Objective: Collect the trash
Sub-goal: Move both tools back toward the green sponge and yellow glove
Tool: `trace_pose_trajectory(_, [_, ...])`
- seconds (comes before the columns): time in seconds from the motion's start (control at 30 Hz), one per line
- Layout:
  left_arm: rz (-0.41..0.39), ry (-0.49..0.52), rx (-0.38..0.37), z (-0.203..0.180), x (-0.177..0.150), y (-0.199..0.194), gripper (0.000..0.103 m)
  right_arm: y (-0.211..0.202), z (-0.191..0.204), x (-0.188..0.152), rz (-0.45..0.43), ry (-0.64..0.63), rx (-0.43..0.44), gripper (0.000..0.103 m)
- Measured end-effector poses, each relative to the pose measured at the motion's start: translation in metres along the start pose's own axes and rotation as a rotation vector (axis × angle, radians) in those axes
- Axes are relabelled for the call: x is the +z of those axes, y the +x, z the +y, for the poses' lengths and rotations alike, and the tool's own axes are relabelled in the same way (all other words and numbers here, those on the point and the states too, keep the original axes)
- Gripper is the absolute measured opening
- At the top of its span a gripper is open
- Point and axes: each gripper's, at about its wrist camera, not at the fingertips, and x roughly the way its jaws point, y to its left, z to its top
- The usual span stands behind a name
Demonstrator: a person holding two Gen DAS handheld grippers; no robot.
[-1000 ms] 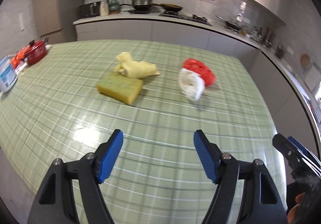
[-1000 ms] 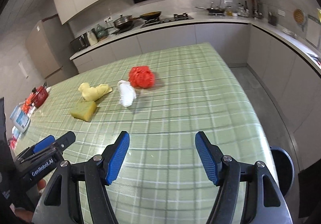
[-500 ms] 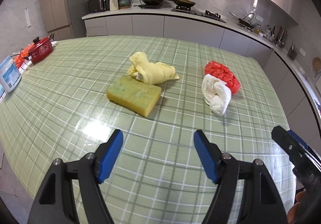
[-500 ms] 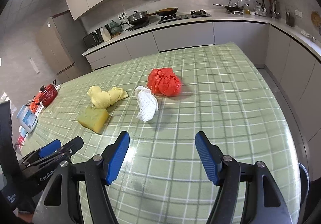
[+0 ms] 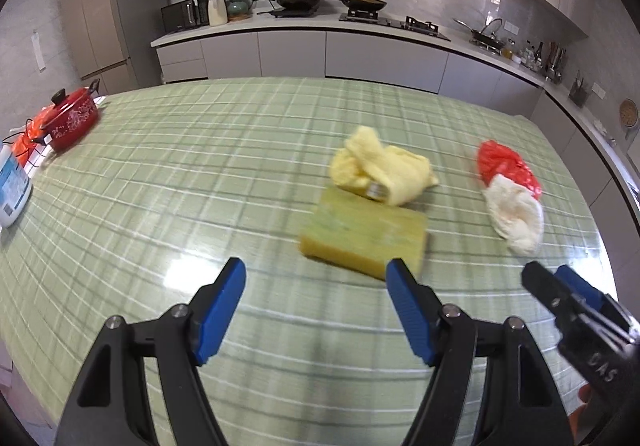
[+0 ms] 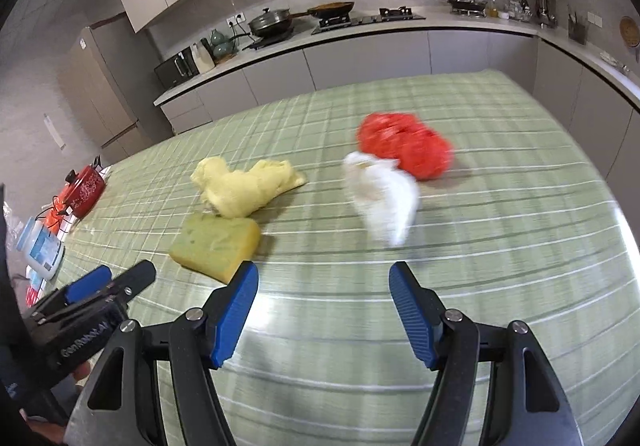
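Observation:
On the green checked table lie a yellow-green sponge point(image 5: 362, 240), a crumpled yellow cloth point(image 5: 382, 170), a white crumpled wad point(image 5: 516, 218) and a red crumpled bag point(image 5: 506, 168). The same four show in the right wrist view: sponge point(image 6: 216, 242), yellow cloth point(image 6: 244, 186), white wad point(image 6: 384, 198), red bag point(image 6: 406, 144). My left gripper point(image 5: 316, 278) is open and empty, just short of the sponge. My right gripper point(image 6: 324, 278) is open and empty, short of the white wad.
A red pot point(image 5: 72, 118) and a white-blue container point(image 5: 12, 190) stand at the table's left edge point(image 5: 24, 286). Kitchen counters with a stove and pans run along the back wall. The table's right edge drops off toward cabinets.
Both grippers have moved forward and lower over the table toward the trash items, which now look larger and closer. Both stayed open.

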Motion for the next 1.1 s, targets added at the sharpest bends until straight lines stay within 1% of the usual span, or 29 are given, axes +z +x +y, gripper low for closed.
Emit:
trace_pose_trajectory(0.13, [0.011,0.002,-0.014,0.018,0.005,0.01,0.074,0.024,0.024,-0.003,0.032,0.011,0.03,0.07])
trace_pose_trajectory(0.33, [0.031,-0.006,-0.026,0.036,0.009,0.02,0.074,0.052,0.049,-0.007,0.067,-0.026,0.0,0.07])
trace_pose_trajectory(0.4, [0.033,0.004,-0.034,0.037,0.009,0.021,0.074,0.061,0.051,-0.009,0.085,-0.019,0.007,0.07])
trace_pose_trajectory(0.5, [0.046,0.023,-0.057,0.033,0.009,0.026,0.074,0.063,0.054,-0.009,0.081,-0.011,-0.001,0.07])
trace_pose_trajectory(0.67, [0.07,0.064,-0.131,0.013,0.011,0.036,0.074,0.054,0.044,-0.005,0.053,-0.001,-0.032,0.07])
trace_pose_trajectory(0.77, [0.089,0.093,-0.17,-0.004,0.011,0.042,0.074,0.047,0.029,-0.004,0.04,0.034,-0.055,0.07])
trace_pose_trajectory(0.83, [0.099,0.101,-0.181,-0.011,0.011,0.046,0.074,0.042,0.016,-0.004,0.031,0.058,-0.074,0.07])
trace_pose_trajectory(0.93, [0.116,0.082,-0.191,-0.017,0.013,0.05,0.074,0.038,0.003,-0.004,0.026,0.083,-0.09,0.07])
trace_pose_trajectory(1.0, [0.135,0.093,-0.206,-0.025,0.011,0.053,0.074,0.036,-0.005,-0.004,0.024,0.097,-0.093,0.07])
trace_pose_trajectory(1.1, [0.131,0.109,-0.206,-0.034,0.007,0.05,0.074,0.037,-0.009,-0.003,0.026,0.1,-0.093,0.07])
